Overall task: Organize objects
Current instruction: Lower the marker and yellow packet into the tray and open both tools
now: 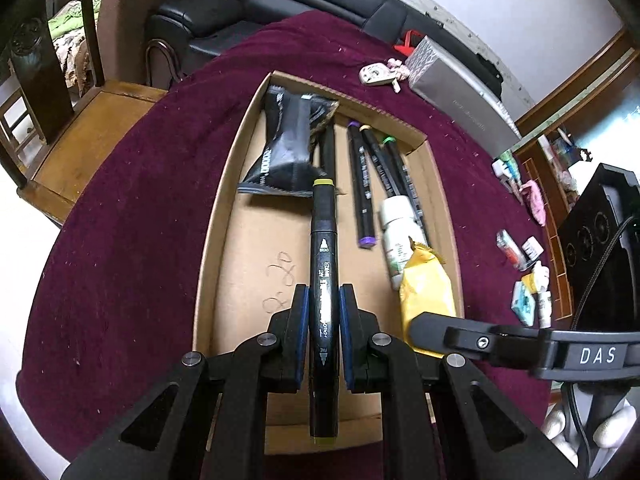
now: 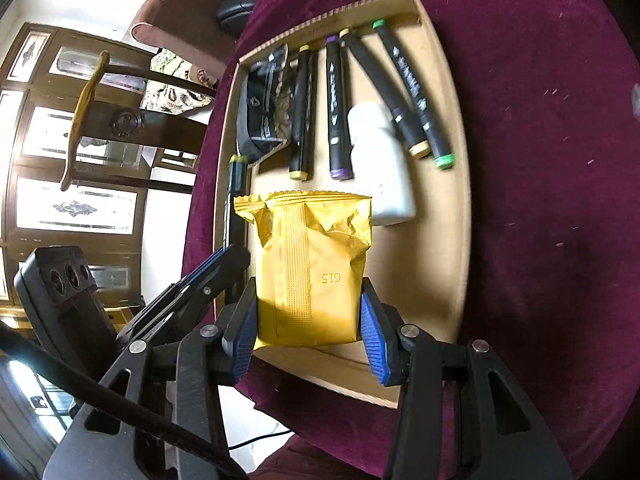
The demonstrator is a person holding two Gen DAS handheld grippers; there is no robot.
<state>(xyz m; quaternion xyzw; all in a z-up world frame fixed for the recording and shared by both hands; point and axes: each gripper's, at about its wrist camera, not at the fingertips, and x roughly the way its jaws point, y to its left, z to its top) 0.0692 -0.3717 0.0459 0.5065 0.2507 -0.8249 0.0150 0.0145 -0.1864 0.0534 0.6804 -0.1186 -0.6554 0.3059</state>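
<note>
Both wrist views are looking down on one shallow cardboard tray sitting on a maroon cloth-covered table. Lying in the tray are four black art markers: one with yellow-olive ends, one with purple ends, one with tan ends and one with green ends. All four are straight, dark barrels with white lettering, and they are fanning out from the far wall of the tray. One crinkled black foil packet is resting in the far left corner, and one smooth white plastic bottle is lying on its side just beside the purple-ended marker.

You are holding a fifth marker, the olive-capped marker, in your left gripper. Its blue ribbed pads are pressing on the barrel from both sides, closed down to the marker's width. The marker is running lengthwise between the fingers, its far cap reaching toward the black packet, above the bare cardboard floor of the tray.

Your right gripper is closing on one glossy yellow foil packet with a serrated top edge and a ribbed centre seam. Its fingers are spread about as wide as the packet, touching both its sides, near the tray's near wall. The bottle is lying just beyond the packet's top edge.
</note>
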